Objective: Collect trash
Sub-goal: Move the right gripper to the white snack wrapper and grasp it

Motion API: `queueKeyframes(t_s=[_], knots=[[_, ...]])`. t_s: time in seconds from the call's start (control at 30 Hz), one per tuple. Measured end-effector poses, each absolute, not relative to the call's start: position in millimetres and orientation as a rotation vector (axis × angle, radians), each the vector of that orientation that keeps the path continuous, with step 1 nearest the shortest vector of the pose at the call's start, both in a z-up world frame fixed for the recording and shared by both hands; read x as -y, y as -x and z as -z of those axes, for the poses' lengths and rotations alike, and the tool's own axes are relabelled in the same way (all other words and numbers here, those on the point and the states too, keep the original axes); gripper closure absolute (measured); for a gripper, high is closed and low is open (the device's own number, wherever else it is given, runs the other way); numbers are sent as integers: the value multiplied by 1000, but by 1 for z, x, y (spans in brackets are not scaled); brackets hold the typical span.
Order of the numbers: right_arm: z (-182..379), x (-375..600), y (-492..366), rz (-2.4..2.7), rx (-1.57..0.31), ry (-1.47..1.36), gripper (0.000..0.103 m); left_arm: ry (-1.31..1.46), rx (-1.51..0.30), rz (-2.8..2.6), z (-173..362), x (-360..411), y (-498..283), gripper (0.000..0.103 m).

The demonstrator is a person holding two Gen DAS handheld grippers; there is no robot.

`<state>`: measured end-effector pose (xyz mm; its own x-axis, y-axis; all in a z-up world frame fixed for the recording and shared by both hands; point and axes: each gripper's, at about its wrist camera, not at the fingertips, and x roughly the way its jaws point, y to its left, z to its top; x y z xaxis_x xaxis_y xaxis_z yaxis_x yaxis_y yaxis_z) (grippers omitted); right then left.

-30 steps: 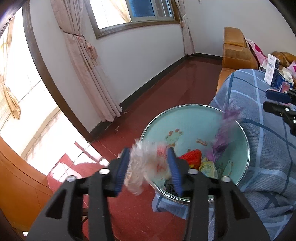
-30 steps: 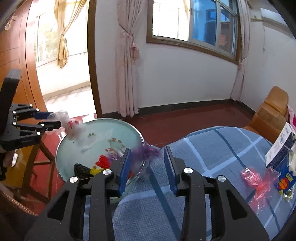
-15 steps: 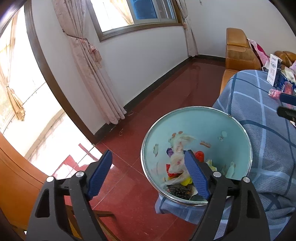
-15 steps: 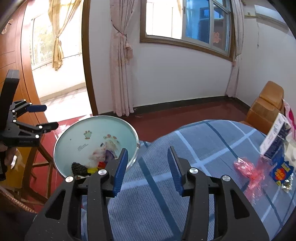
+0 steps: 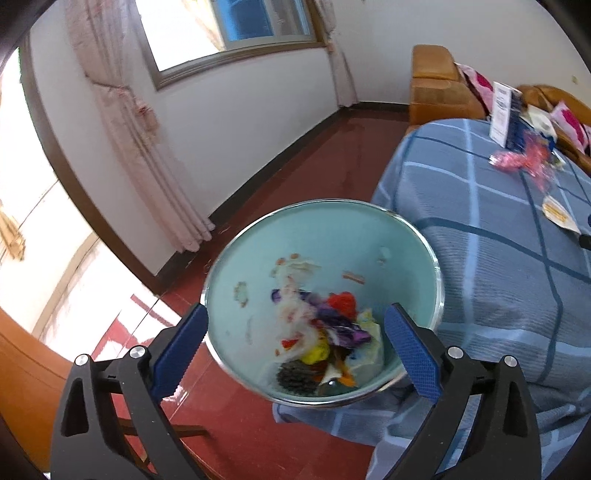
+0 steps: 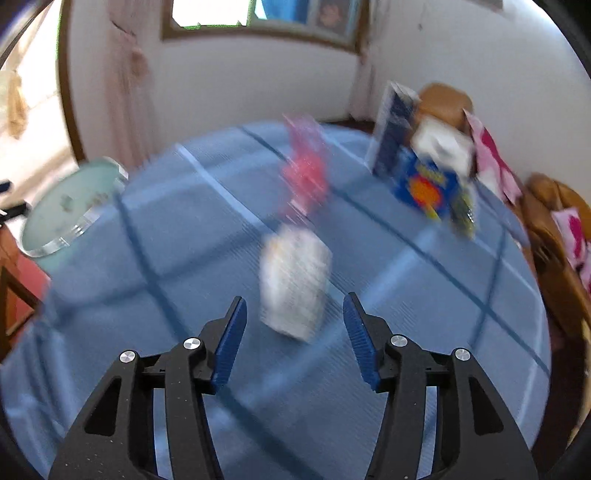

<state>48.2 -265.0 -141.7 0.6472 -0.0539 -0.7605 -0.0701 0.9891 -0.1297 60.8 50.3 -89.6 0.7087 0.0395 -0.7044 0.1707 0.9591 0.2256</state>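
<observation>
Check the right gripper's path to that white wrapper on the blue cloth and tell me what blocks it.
Nothing visible blocks it. The right gripper is open and empty, its jaws having just been opening, and the white wrapper lies on the blue tablecloth straight ahead. The pink wrapper lies beyond it, out of the way.

Bright daylight from the window (image 5: 236, 33); right view motion-blurred, fisheye edges bent.

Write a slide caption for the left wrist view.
Left tool, wide open and empty, above a pale green bin of mixed trash beside the blue checked tablecloth.
</observation>
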Motion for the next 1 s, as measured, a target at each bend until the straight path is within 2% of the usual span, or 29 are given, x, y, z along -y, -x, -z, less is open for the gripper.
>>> queueKeyframes(t_s=[0.23, 0.43, 0.5, 0.57, 0.77, 0.93, 0.97, 1.0], knots=[[142, 335, -59, 172, -891, 66, 48, -293, -780, 79, 88, -47, -63, 8], [128, 350, -45, 198, -847, -48, 46, -283, -787, 72, 90, -46, -68, 8], [124, 345, -45, 172, -821, -128, 30, -286, -783, 77, 89, -42, -69, 8], [123, 330, -52, 160, -816, -166, 19, -288, -775, 86, 87, -38, -69, 8], [131, 288, -88, 169, -864, -220, 16, -281, -757, 84, 83, -36, -73, 7], [143, 280, -104, 214, -904, -196, 18, -264, -751, 94, 81, -36, -78, 7], [143, 283, -103, 212, -901, -203, 25, -265, -748, 99, 80, -34, -78, 7], [142, 287, -101, 206, -897, -210, 41, -266, -745, 103, 80, -32, -78, 7]])
